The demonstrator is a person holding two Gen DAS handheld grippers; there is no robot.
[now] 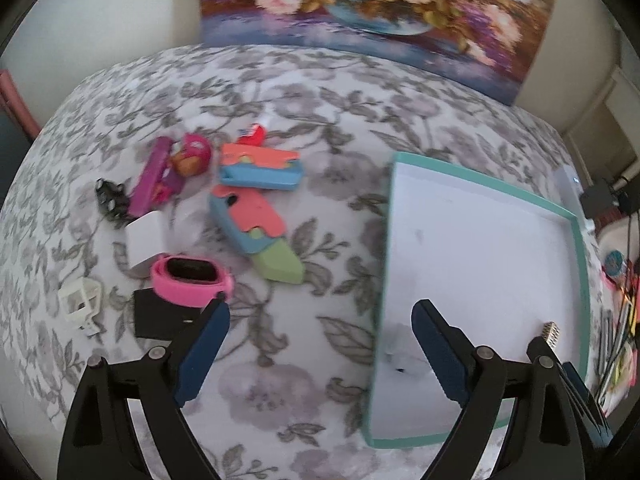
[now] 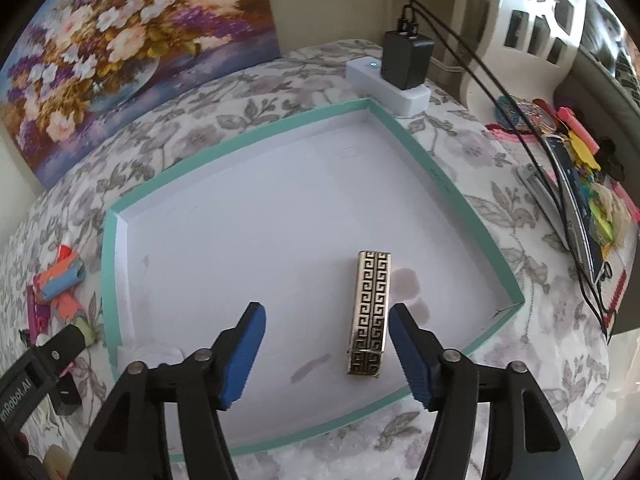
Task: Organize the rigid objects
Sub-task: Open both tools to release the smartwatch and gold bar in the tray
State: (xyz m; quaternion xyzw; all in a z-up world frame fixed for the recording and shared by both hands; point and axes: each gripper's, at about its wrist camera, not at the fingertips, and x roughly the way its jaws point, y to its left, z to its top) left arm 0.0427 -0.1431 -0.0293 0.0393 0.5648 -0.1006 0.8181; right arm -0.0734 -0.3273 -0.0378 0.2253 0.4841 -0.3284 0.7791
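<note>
Surface: a worktop (image 1: 280, 380) covered with a white cloth printed with grey leaves and pale flowers; a flower painting (image 2: 120, 52) leans on the wall at the far side.
Box: a shallow rectangular tray with a white floor and teal cardboard walls (image 2: 460, 196) lies on the right part of the worktop.
Gold case: a slim rectangular metallic case with a black Greek-key pattern (image 2: 370, 312) lies flat on the tray floor, near its near-right corner, long axis running near to far.
Right gripper (image 2: 326, 344): hangs over the tray; its blue-padded fingers (image 2: 244, 352) stand apart, the gold case lying between them but closer to the right finger, with neither pad pressing on it.
Left gripper (image 1: 320, 348): its fingers are spread wide and hold nothing; the left finger is over the cloth, the right finger over the tray's near-left part.
Unsorted pile: on the cloth left of the tray lie a pink wristwatch with a dark screen (image 1: 192, 282), a coral, blue and green plastic toy knife (image 1: 256, 232), a coral and blue flat block (image 1: 260, 166), a purple stick (image 1: 150, 178), a round pink toy (image 1: 192, 154), a white cube (image 1: 146, 234), a black square (image 1: 160, 318) and a small white frame piece (image 1: 80, 304).
Far right: a white power strip with a black charger plugged in (image 2: 406, 64) sits just beyond the tray's far corner.
</note>
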